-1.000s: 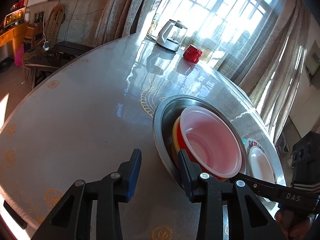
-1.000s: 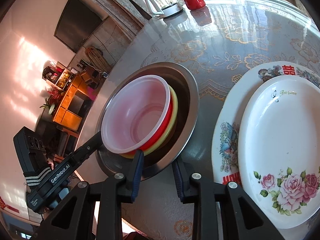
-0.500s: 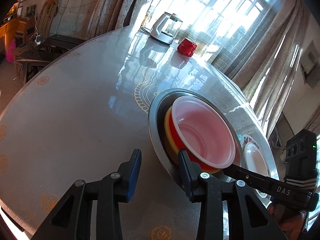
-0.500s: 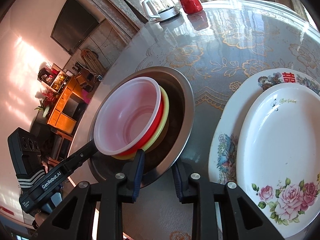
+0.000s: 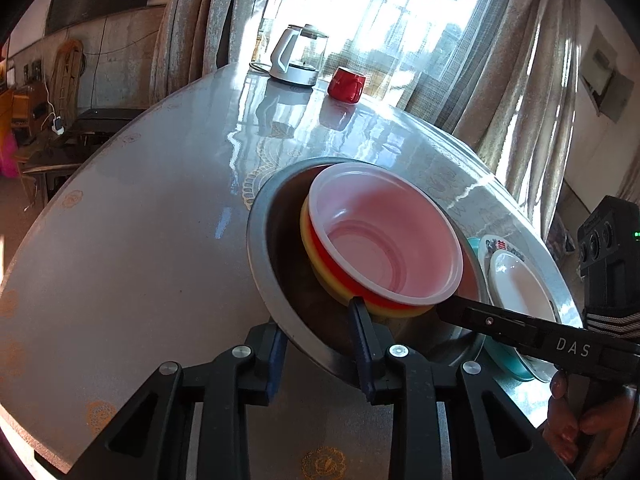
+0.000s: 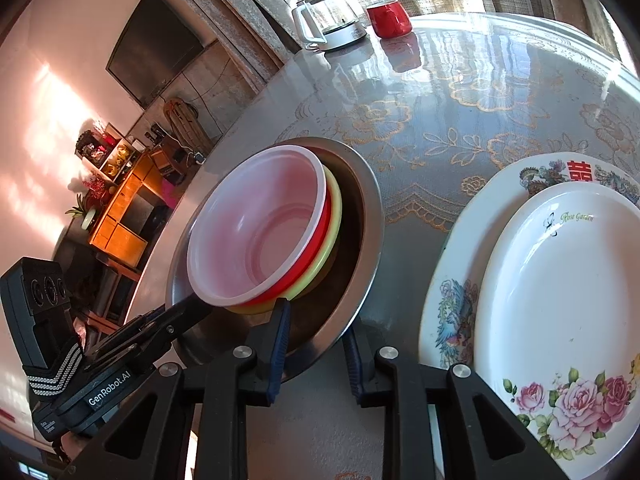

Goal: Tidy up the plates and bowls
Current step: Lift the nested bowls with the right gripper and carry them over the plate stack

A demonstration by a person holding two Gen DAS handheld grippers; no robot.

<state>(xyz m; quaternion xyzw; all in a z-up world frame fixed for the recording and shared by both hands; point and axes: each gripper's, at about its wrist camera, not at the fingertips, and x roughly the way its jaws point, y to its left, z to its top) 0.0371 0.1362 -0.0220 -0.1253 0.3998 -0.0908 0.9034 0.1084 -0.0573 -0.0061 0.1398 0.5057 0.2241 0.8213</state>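
steel basin (image 5: 262, 256) lifted, tilted (pink, red, yellow bowls nested); left gripper (image 5: 318, 346), right gripper (image 6: 316, 350) pinching rim.

- Steel basin (image 5: 264, 264): wide, shallow, shiny rim, dark inside; tilted, near rim raised off the table.
- Translucent pink-white bowl (image 5: 384, 240): topmost of the nested stack inside the basin, upright, empty, stepped rings at the bottom.
- Red bowl (image 6: 316, 248): nested directly under the translucent one, only its rim band visible.
- Yellow bowl (image 6: 334, 220): lowest in the stack, rim showing below the red; stack sat off-centre in the basin.
- Large patterned plate (image 6: 452, 280): white, birds and red characters on the rim, flat on the table just beside the basin.
- White rose plate (image 6: 560, 280): stacked on the patterned plate, pink roses, "Rose Garden" lettering.
- Teal plate edge (image 5: 500, 360): seen under that plate stack.
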